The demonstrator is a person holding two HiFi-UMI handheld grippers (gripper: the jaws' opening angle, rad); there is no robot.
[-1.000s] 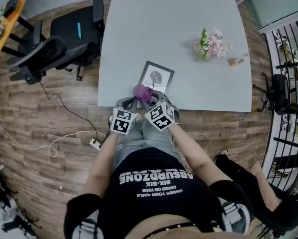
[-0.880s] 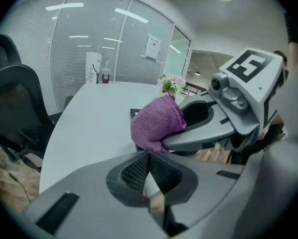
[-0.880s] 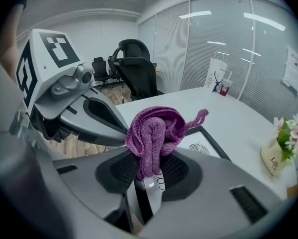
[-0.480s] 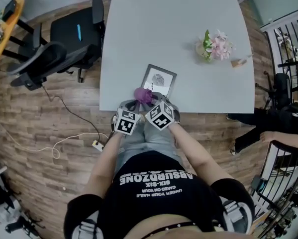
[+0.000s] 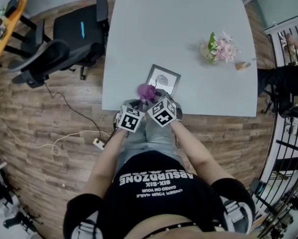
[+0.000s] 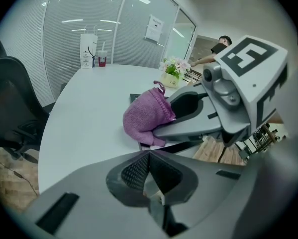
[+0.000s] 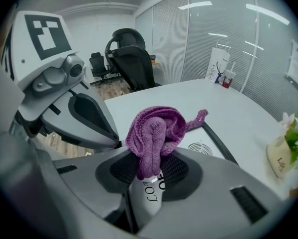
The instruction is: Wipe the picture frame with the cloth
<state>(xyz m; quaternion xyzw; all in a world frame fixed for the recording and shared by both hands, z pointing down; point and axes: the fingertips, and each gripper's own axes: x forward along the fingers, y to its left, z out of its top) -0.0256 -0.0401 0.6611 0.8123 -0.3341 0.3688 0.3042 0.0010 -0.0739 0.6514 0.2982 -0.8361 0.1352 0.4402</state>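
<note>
Two things decide the handling here. The cloth (image 7: 156,126) is a soft, light knitted wad that gives and bunches under pressure, so it is best pinched by one fold with a good lobe left free to rub with. The picture frame (image 5: 163,79) looks light, stiff and probably glazed. I judge it could slide on the smooth surface (image 5: 178,29) or mark if pressed hard, and that it is better steadied at its rim than on the pane. It lies flat near the surface's near edge, with the cloth over or just beside its near corner; whether the cloth actually presses on it I cannot tell. The right tongs (image 7: 149,176) are clamped on the cloth's lower fold. Most of the wad bulges above the tips, and a thin loop of it sticks out sideways toward the frame. The left tongs (image 6: 149,156) are closed tip to tip with nothing between them. They are held just beside the right tongs at the near edge and, as far as the views show, touch neither cloth nor frame. A small pot of flowers (image 5: 219,47) stands well apart, further across the surface, clear of any wiping stroke.
</note>
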